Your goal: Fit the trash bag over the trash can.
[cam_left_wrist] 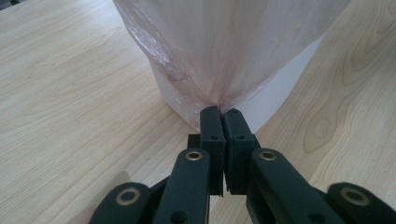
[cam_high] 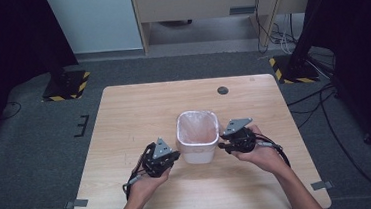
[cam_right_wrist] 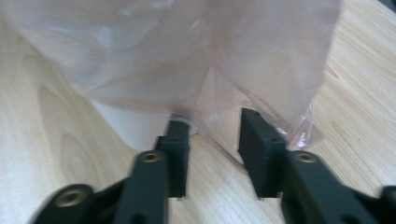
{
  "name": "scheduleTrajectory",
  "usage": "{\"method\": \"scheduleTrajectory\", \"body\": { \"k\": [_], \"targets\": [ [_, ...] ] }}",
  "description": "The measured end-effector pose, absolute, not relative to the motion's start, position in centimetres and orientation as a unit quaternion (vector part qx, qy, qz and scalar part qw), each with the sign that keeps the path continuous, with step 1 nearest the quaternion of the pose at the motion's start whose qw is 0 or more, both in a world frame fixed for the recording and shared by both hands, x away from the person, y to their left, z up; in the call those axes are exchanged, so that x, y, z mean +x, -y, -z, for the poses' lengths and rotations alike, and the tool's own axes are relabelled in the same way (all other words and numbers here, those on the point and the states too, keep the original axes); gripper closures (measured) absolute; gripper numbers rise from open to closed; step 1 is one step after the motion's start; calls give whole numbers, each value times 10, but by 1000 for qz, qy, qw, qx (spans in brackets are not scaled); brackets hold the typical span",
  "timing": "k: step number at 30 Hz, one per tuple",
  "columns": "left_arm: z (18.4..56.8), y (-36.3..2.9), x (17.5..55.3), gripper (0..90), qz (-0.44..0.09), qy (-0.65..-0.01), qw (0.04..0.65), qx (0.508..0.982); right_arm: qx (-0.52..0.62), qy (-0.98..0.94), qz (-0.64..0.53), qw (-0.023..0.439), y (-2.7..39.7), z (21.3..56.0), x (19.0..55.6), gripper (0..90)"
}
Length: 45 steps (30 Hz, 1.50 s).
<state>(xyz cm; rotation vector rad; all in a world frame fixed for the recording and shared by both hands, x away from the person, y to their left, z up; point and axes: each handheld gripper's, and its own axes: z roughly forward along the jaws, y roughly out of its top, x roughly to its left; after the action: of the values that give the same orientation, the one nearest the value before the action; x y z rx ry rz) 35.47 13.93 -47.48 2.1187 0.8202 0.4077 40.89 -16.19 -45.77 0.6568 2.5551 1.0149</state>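
High view: white bin [cam_high: 198, 151] standing mid-table [cam_high: 124, 119], lined with a thin pink bag [cam_high: 198, 126]; left gripper [cam_high: 173, 155] just left of the bin, right gripper [cam_high: 223, 144] just right of it, flanking it so the liner can be worked from both sides.

Left gripper view: jaws pressed together, pinching a gathered fold of the bag [cam_left_wrist: 219, 60] against the bin's wall [cam_left_wrist: 280, 93], likely to keep the film taut.

Right gripper view: jaws spread, loose film [cam_right_wrist: 219, 112] lying between them, not clamped, bin [cam_right_wrist: 135, 123] just behind; seemingly a grip about to be retaken or let go.
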Motion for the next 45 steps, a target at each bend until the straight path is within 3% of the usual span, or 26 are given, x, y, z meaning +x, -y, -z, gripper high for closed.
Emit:
{"method": "scheduleTrajectory", "body": {
  "k": [1,9,11,13,22,29,45],
  "targets": [
    [474,-140,354,877,-162,-325,405,839,231,-890,-364,152,165,453,405,565],
    [474,-144,352,839,-165,-330,407,836,217,-885,-389,138,172,438,393,560],
    [473,-146,350,739,-173,-335,409,831,215,-881,-398,139,175,430,389,590],
    [473,-147,349,728,-175,-335,409,830,214,-879,-402,140,176,427,387,590],
    [468,-158,343,517,-189,-341,420,819,207,-867,-427,153,174,389,383,621],
    [467,-165,345,374,-194,-355,428,808,197,-866,-435,150,144,363,398,653],
    [469,-175,350,340,-198,-372,436,795,190,-906,-359,117,76,380,439,670]
  ]
}}
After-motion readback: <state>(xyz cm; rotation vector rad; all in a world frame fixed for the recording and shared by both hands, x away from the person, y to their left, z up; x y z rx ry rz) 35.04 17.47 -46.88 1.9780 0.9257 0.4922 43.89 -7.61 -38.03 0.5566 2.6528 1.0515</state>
